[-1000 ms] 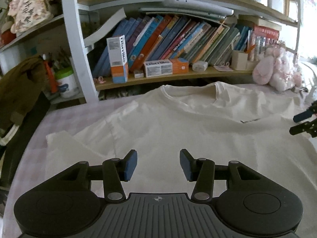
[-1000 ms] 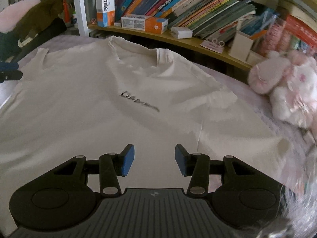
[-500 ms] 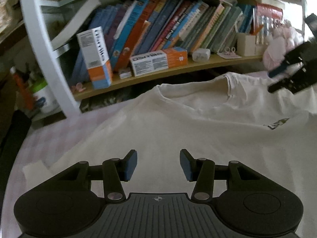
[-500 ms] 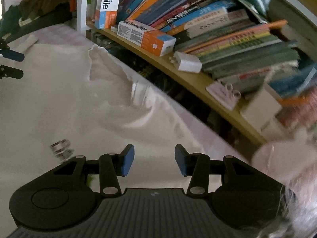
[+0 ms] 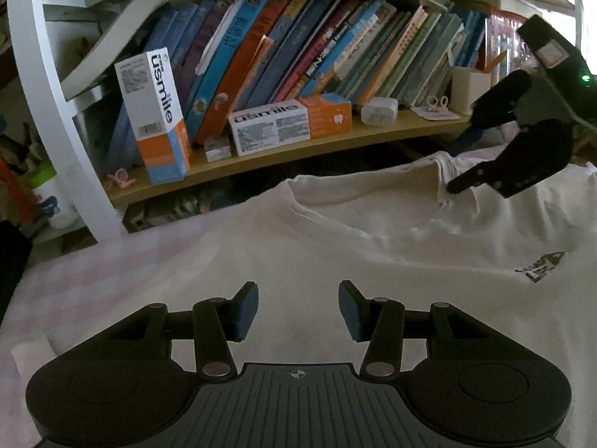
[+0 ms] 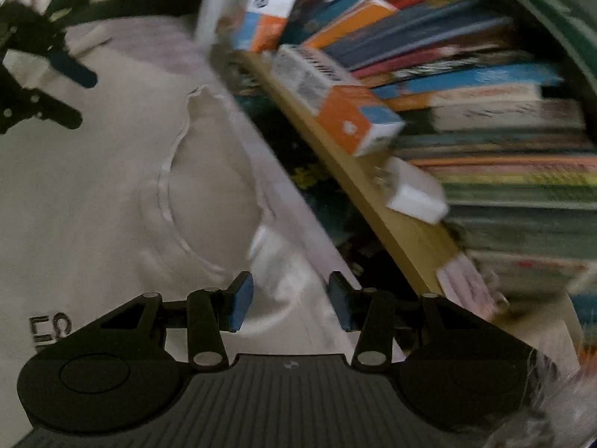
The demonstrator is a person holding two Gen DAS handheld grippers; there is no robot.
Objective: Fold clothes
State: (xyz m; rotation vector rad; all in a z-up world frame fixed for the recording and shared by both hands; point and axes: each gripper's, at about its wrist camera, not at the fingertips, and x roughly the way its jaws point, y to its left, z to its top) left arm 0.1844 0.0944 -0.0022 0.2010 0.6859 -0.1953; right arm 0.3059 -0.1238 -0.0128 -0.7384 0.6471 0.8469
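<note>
Worktop, covered in a pale pink checked cloth: one white T-shirt spread flat on it, collar toward the shelf. Wooden shelf behind the worktop: a row of leaning books, one upright usmile box, one lying usmile box, a small white box, a beige pen holder.

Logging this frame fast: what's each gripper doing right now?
Left gripper: open, holding nothing, above the white T-shirt.
Right gripper: open, holding nothing, by the shirt's collar.
</note>
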